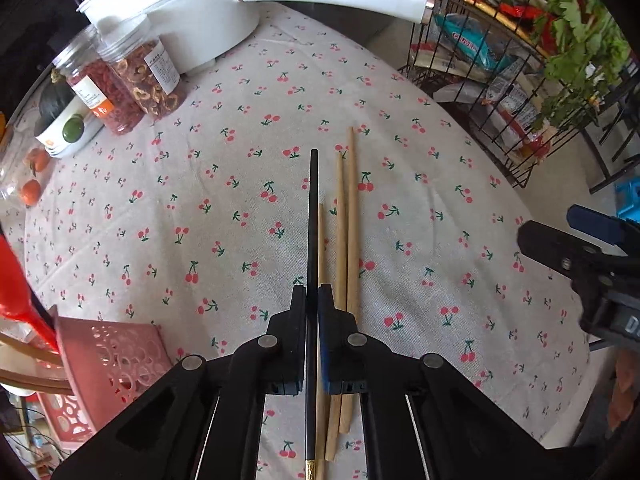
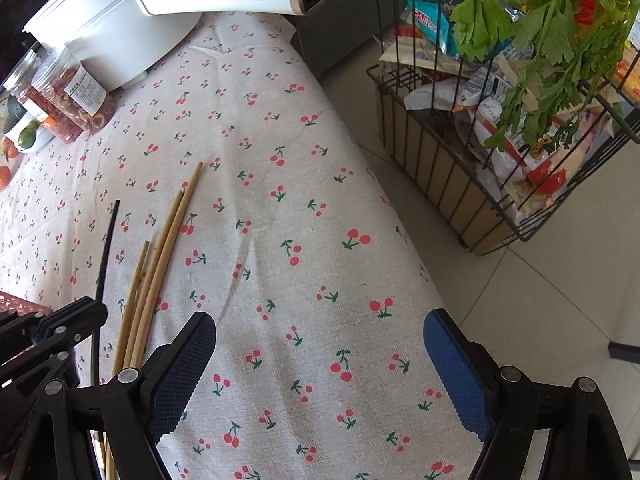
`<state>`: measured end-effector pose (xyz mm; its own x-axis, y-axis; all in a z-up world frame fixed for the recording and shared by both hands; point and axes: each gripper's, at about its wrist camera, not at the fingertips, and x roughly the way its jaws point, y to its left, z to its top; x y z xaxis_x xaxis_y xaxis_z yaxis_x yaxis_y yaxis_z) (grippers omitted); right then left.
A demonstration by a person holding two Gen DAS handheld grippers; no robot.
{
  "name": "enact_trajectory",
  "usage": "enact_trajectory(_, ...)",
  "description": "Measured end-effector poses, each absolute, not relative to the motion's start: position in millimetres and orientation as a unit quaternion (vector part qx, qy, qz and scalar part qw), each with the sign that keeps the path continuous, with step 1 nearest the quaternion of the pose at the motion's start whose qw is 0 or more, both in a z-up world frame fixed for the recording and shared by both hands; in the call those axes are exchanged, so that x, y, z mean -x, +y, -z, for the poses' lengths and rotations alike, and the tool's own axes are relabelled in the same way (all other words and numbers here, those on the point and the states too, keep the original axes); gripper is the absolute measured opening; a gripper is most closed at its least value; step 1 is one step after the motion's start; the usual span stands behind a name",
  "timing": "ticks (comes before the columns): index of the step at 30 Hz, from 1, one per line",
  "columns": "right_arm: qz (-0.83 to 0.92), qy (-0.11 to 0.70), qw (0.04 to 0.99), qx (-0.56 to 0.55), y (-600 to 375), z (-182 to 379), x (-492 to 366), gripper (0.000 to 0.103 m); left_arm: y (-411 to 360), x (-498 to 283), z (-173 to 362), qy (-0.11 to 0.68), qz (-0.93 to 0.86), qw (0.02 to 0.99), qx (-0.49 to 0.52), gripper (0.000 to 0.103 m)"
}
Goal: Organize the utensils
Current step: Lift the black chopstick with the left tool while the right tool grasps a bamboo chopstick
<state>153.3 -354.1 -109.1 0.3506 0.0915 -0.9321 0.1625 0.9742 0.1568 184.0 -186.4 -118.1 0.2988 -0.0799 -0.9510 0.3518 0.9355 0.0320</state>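
Observation:
My left gripper [image 1: 312, 296] is shut on a black chopstick [image 1: 313, 216] that points away from me over the cherry-print tablecloth. Three wooden chopsticks [image 1: 346, 220] lie on the cloth just right of it, partly under the jaws. In the right wrist view the black chopstick [image 2: 106, 248] and the wooden chopsticks [image 2: 160, 264] are at the left, with the left gripper [image 2: 86, 312] on the black one. My right gripper [image 2: 320, 360] is open and empty above the cloth, to the right of the chopsticks.
A pink perforated basket [image 1: 116, 356] stands at the near left. A white pot [image 1: 180, 12] with a long handle and jars [image 1: 136, 80] of dried food stand at the far left. A black wire rack [image 2: 480, 160] with packets and greens stands past the table's right edge.

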Motion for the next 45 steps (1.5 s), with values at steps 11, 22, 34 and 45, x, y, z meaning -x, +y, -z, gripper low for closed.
enact_trajectory(11,0.000,0.584,0.806,-0.100,-317.2,116.1,-153.0,0.089,-128.8,-103.2,58.4,0.522,0.184,0.828,-0.090,0.005)
enact_trajectory(22,-0.080,0.588,0.793,-0.141,-268.1,126.1,-171.3,0.035,-53.1,-57.9,36.3,0.472,0.188,0.861,-0.017,0.005)
enact_trajectory(34,-0.101,0.605,0.779,-0.128,-217.8,147.6,-197.5,0.021,-14.7,-53.3,31.6,0.469,0.184,0.864,0.015,0.005)
enact_trajectory(45,-0.072,0.616,0.784,-0.030,-182.6,161.3,-202.3,0.036,3.2,-54.8,34.3,0.473,0.173,0.863,0.029,0.006)
